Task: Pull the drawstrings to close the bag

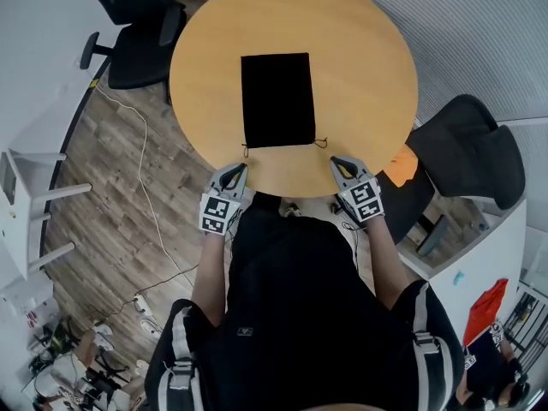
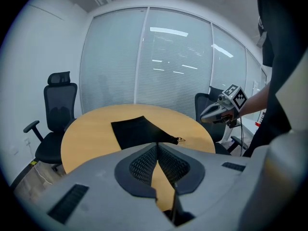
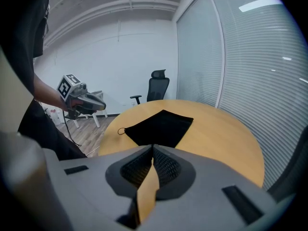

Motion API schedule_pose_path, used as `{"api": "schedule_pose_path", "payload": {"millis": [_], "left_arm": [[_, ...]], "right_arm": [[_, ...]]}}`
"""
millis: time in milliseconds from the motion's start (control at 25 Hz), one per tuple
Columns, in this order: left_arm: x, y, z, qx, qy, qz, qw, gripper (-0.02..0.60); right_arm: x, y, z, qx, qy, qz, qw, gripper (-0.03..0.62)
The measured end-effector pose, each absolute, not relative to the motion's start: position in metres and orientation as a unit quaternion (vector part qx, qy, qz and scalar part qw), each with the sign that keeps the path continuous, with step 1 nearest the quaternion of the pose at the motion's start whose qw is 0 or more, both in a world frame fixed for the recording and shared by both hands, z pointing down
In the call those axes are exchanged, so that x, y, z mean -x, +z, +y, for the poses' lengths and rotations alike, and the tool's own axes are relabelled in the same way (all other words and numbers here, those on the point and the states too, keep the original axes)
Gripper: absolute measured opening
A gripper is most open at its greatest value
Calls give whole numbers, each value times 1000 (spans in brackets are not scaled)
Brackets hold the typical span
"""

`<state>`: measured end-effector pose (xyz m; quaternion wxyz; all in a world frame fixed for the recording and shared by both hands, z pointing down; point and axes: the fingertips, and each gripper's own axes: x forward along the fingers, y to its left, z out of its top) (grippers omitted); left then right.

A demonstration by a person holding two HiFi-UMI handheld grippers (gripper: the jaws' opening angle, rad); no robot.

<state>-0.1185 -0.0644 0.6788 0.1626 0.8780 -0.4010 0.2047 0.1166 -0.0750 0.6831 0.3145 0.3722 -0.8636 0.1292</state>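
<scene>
The person (image 1: 291, 315) in a dark shirt stands right up against the near edge of the round wooden counter (image 1: 368, 58), with a gripper in each hand held just at that edge. The left gripper (image 1: 235, 170) has its fingers (image 2: 144, 165) pressed together at the tips with nothing between them. Only the bare counter shows through the slit lower down. The right gripper (image 1: 339, 162) is the same, its fingers (image 3: 166, 167) closed on nothing.

The black bag (image 1: 276, 99) lies flat in the middle of the counter, its mouth towards the person. A small drawstring loop (image 1: 246, 151) pokes out at the near left corner, and the other drawstring end (image 1: 321, 142) sits at the near right corner. Each gripper is lined up roughly with the cord on its own side but is clear of it and touches neither cord nor bag.

As I read it, nothing of the job is done yet. The mouth looks full width and ungathered, and the cords lie slack and short. Everything is still to do: open the fingers, take a cord on each side, and draw them apart until the mouth cinches. An office chair (image 1: 137, 24) stands off to the far left, out of the way.
</scene>
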Motion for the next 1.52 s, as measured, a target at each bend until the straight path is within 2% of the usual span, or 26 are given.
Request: {"api": "schedule_pose_path", "payload": {"millis": [240, 440, 680, 1200, 1440, 1520], "left_arm": [[125, 709, -78, -872, 203, -401, 195, 20], [127, 757, -84, -860, 228, -387, 240, 123], [128, 810, -83, -847, 279, -352, 283, 161], [129, 838, -105, -842, 335, -337, 255, 167], [136, 842, -110, -839, 344, -341, 248, 87], [138, 843, -111, -839, 348, -341, 244, 63]], "right_arm": [[-118, 711, -89, -359, 142, -858, 337, 127], [-119, 742, -102, -349, 135, -851, 369, 211], [-110, 783, -109, -315, 118, -841, 423, 255], [-115, 831, -128, -277, 115, -825, 480, 250], [-112, 838, -133, -283, 122, -818, 486, 173], [-111, 839, -132, -286, 127, -816, 485, 126]]}}
